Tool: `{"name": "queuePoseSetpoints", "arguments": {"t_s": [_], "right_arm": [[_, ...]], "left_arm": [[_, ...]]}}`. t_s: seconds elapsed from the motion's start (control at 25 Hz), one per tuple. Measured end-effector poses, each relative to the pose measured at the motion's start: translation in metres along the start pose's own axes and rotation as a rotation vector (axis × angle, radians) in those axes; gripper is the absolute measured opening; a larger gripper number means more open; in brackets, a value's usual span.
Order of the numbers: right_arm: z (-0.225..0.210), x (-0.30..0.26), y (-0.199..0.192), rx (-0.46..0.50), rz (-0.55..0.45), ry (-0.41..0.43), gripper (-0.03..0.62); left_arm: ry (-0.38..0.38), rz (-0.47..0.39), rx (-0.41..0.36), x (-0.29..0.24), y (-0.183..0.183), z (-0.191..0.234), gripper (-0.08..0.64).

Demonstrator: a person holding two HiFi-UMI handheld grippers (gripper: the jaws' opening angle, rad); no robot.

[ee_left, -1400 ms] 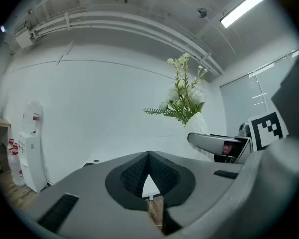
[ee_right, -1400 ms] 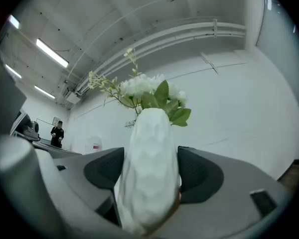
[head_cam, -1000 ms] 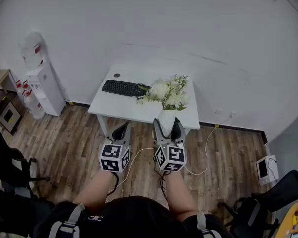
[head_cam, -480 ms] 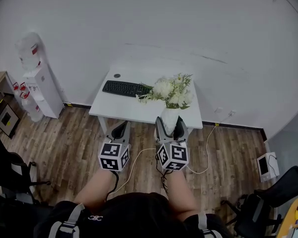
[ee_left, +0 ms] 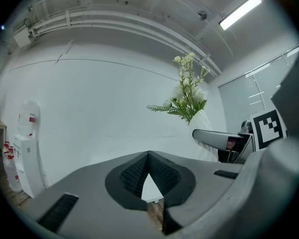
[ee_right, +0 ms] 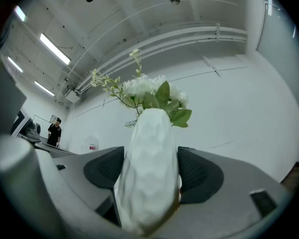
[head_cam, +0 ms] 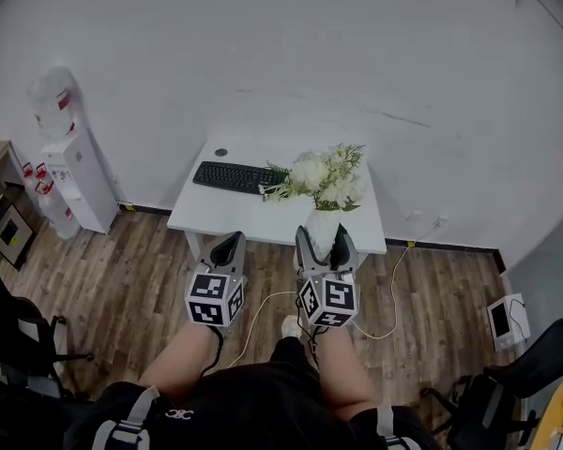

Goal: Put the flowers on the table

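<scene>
My right gripper (head_cam: 324, 242) is shut on a white vase (head_cam: 321, 230) holding white flowers with green leaves (head_cam: 321, 176); it holds them upright in the air, in front of the near edge of the white table (head_cam: 230, 209). In the right gripper view the vase (ee_right: 148, 173) fills the space between both pads and the flowers (ee_right: 147, 92) rise above it. My left gripper (head_cam: 227, 249) hangs beside it, shut and empty; in its own view the left gripper (ee_left: 148, 183) has its pads together, with the flowers (ee_left: 187, 91) off to the right.
A black keyboard (head_cam: 231, 177) and a small dark round object (head_cam: 221, 153) lie on the table. A water dispenser (head_cam: 68, 162) stands against the wall at left. A cable (head_cam: 394, 279) runs over the wooden floor. Black chairs (head_cam: 493, 387) stand at both lower corners.
The view has shifted slightly toward the table; the vase with flowers and both grippers sit a little lower and right in the view. A shoe now shows below the grippers.
</scene>
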State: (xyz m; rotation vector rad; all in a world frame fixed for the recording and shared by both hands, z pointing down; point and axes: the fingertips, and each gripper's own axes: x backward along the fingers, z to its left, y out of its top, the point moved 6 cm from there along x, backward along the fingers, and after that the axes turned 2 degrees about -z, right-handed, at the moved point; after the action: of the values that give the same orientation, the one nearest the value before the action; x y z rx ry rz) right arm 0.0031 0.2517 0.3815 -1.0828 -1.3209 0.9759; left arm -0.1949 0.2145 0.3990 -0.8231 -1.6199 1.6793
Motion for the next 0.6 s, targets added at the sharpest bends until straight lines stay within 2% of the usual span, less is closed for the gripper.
{"name": "queuePoseSetpoints", "arguments": {"t_s": [0.6], "right_arm": [[-0.081,-0.155,-0.046,-0.036,0.003,0.024,0.341]], "left_arm": [[0.028,0.034,0.003,-0.171,-0.015,0.032,0.002]]}}
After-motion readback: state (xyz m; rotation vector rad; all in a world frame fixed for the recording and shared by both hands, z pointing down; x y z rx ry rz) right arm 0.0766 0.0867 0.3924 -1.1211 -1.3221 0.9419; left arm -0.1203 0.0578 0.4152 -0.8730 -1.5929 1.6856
